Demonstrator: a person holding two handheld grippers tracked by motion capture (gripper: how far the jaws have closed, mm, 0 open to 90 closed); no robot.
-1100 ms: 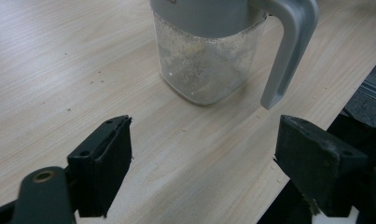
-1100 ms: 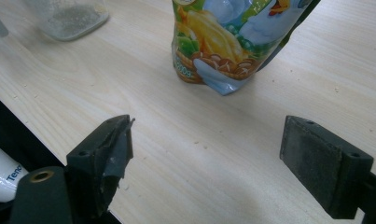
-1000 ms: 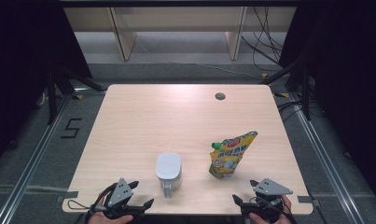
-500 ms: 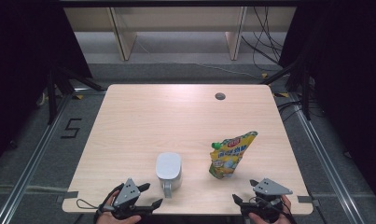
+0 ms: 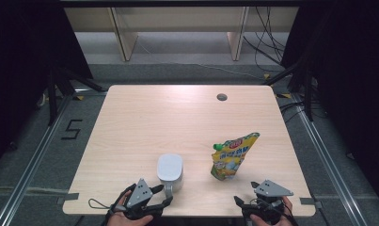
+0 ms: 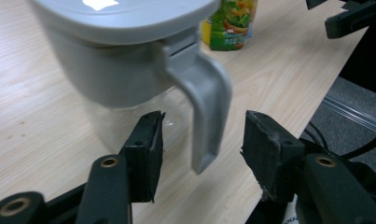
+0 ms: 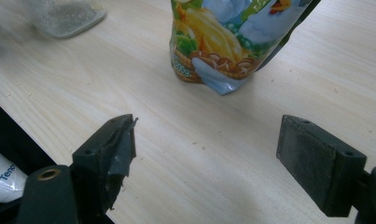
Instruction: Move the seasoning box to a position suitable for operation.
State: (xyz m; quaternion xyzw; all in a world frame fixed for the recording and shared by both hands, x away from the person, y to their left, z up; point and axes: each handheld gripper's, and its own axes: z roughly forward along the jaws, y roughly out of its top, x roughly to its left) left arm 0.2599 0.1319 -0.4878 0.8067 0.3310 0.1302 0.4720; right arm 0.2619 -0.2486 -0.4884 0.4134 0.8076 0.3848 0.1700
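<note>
At the near edge of the desk (image 5: 130, 122), the left hand-held gripper (image 5: 161, 196) is held low and roughly level, aimed forward and slightly rightward at the jug (image 5: 170, 170) just ahead of it. The jug's handle (image 6: 205, 116) hangs between the jaws, its long axis running top to bottom, so the pads (image 6: 146, 149) stand on either side of it. The jaws have just been closing and are seen about half open; a gap remains on each side and the handle is not yet pressed. The coming move is judged to be a pinch across the handle, which calls for no more than a little further closing.

The right hand-held gripper (image 5: 246, 203) is held at the near right corner, its jaws spread wide with nothing between them. Beyond it, the pouch (image 5: 232, 156) stands leaning, its capped top tilted away to the right. The jug is plainly nearer the left hand, the pouch nearer the right.
</note>
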